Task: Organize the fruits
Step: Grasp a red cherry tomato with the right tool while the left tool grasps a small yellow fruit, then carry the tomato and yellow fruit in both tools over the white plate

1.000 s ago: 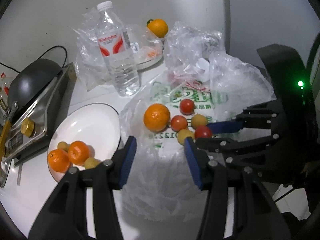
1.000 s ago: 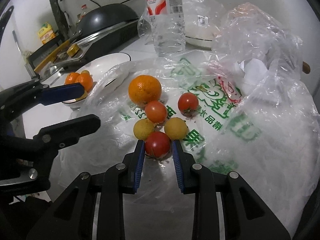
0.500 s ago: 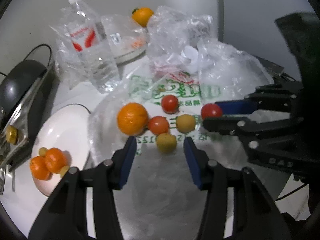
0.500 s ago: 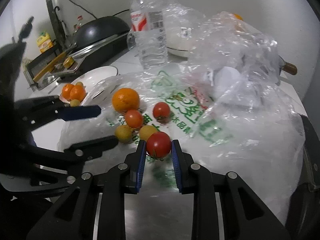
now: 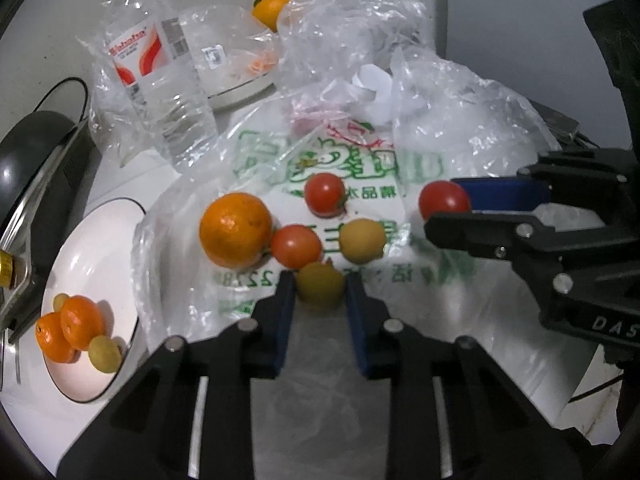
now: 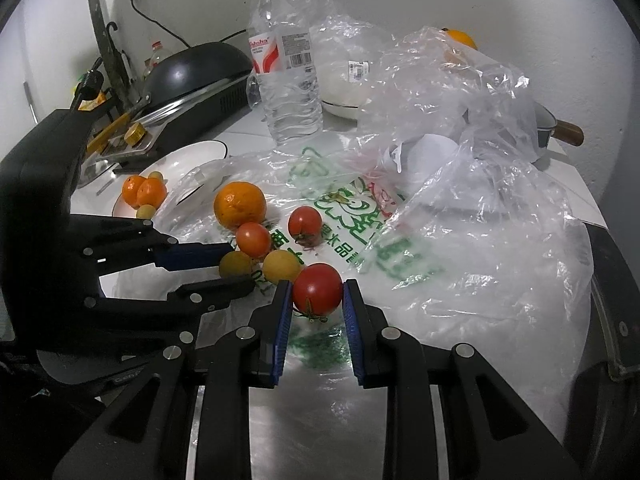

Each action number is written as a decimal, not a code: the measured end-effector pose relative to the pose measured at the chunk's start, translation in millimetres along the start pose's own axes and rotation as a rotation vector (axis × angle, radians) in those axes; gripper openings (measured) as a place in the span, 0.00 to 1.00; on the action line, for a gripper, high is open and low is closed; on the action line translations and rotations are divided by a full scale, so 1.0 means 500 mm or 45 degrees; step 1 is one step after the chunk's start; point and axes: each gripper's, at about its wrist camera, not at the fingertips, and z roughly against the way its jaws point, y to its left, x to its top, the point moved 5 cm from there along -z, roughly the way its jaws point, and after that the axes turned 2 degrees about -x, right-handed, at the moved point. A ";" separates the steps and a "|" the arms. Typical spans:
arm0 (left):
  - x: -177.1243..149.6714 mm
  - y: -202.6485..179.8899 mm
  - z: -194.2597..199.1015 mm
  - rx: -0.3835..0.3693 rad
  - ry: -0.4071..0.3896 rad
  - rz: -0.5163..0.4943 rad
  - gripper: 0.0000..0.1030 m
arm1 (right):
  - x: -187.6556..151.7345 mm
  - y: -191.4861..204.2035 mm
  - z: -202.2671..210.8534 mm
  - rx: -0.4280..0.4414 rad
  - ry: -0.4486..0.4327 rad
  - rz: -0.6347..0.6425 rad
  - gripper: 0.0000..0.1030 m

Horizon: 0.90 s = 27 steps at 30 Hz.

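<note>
Two fruits are in my grip at once. My left gripper [image 5: 321, 294] has its jaws closed on a small yellow fruit [image 5: 320, 291] that lies on the printed plastic bag [image 5: 360, 160], just below a red tomato [image 5: 296, 246] and beside a second yellow fruit [image 5: 362, 240]. A big orange [image 5: 236, 229] touches that tomato on its left, and another tomato [image 5: 325, 193] sits a little further back. My right gripper [image 6: 316, 300] has its jaws clamped on a red tomato [image 6: 317, 289], held clear of the cluster. To the left, on the tabletop [image 5: 36, 412], a white plate [image 5: 92, 248] carries two small oranges [image 5: 68, 332] and two small yellow fruits. A water bottle [image 5: 154, 68] stands behind the bag.
</note>
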 end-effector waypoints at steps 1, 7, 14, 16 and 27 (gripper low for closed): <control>0.000 0.000 0.003 -0.002 -0.003 -0.001 0.26 | 0.000 0.001 0.000 -0.001 -0.001 0.001 0.27; 0.001 0.003 0.032 -0.007 -0.041 -0.001 0.26 | 0.004 0.015 0.009 -0.008 -0.011 0.016 0.27; -0.005 0.014 0.075 -0.009 -0.095 0.018 0.26 | 0.013 0.048 0.024 -0.012 -0.020 0.047 0.27; -0.008 0.018 0.084 -0.010 -0.108 0.023 0.26 | 0.015 0.060 0.027 -0.013 -0.023 0.057 0.27; -0.031 0.044 0.138 -0.013 -0.166 0.051 0.26 | 0.025 0.117 0.038 -0.013 -0.031 0.107 0.27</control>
